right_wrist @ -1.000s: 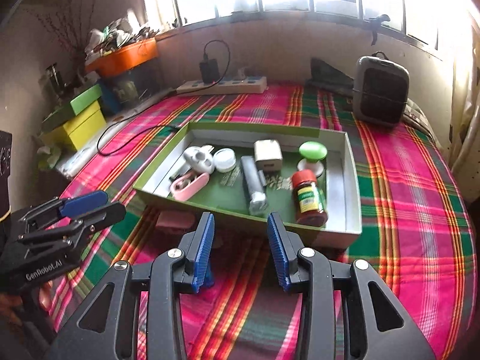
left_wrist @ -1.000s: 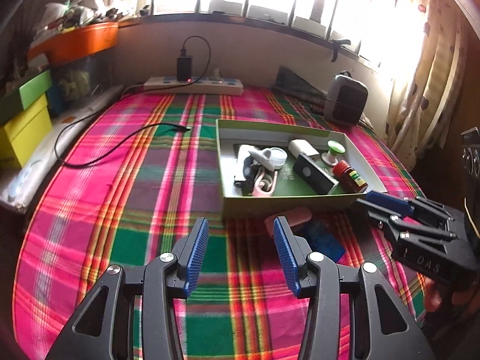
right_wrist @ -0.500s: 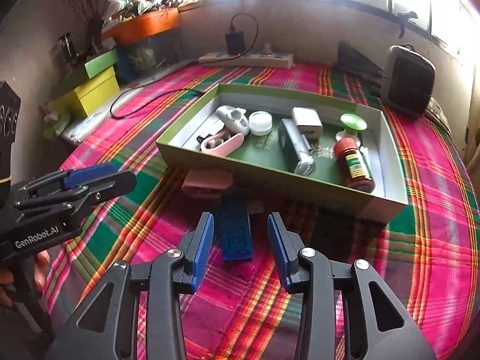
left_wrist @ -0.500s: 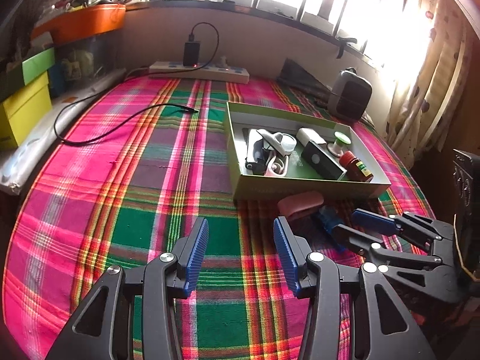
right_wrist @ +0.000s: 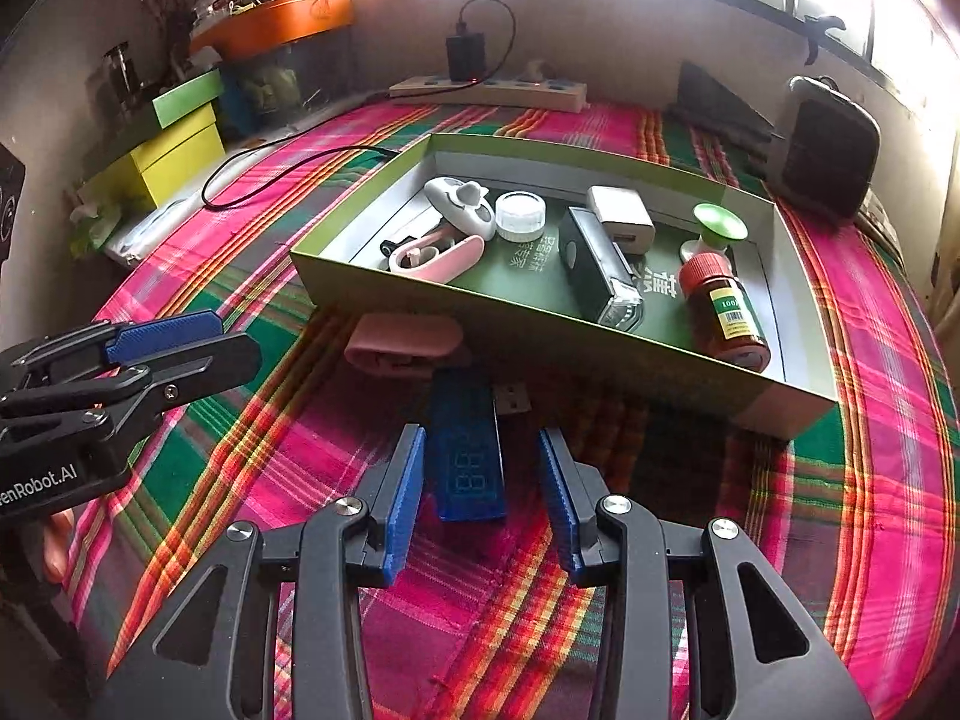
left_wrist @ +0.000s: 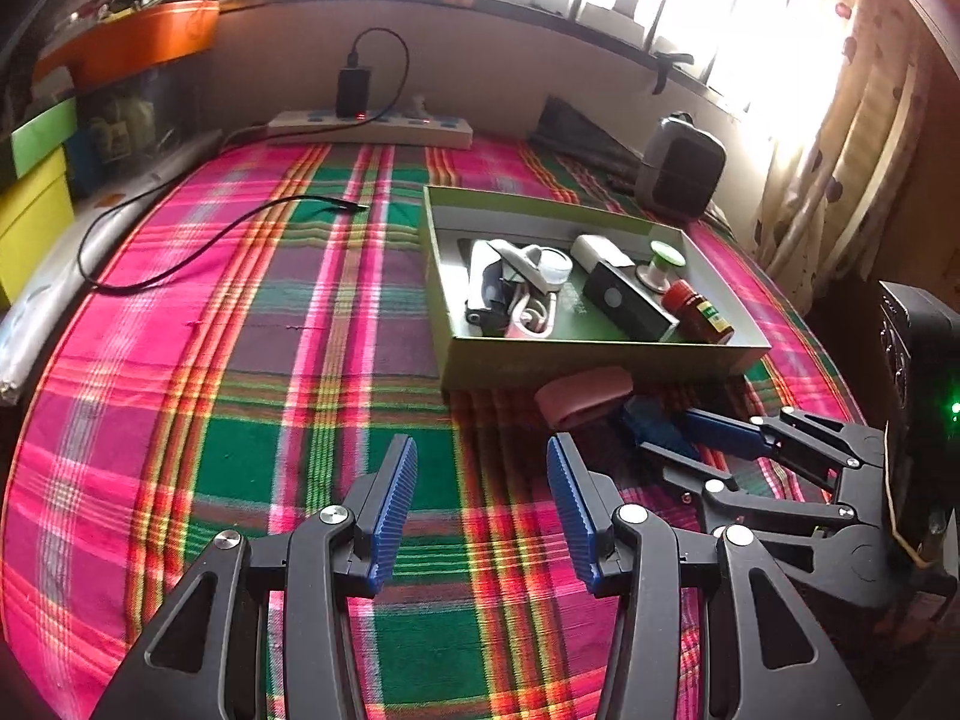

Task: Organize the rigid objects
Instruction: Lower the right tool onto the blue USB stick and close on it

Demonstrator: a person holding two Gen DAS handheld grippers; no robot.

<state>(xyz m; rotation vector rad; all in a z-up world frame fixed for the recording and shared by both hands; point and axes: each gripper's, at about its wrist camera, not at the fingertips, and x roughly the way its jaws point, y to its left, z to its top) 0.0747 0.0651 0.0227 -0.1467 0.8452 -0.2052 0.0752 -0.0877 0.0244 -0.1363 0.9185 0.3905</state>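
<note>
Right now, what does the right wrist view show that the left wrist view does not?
Only the right wrist view shows the open right claw straddling the blue rectangular USB meter, digits and metal plug visible. Only the left wrist view shows the open left claw over bare plaid cloth and the spotted curtain. Both show the green cardboard tray and the pink oblong case.
</note>
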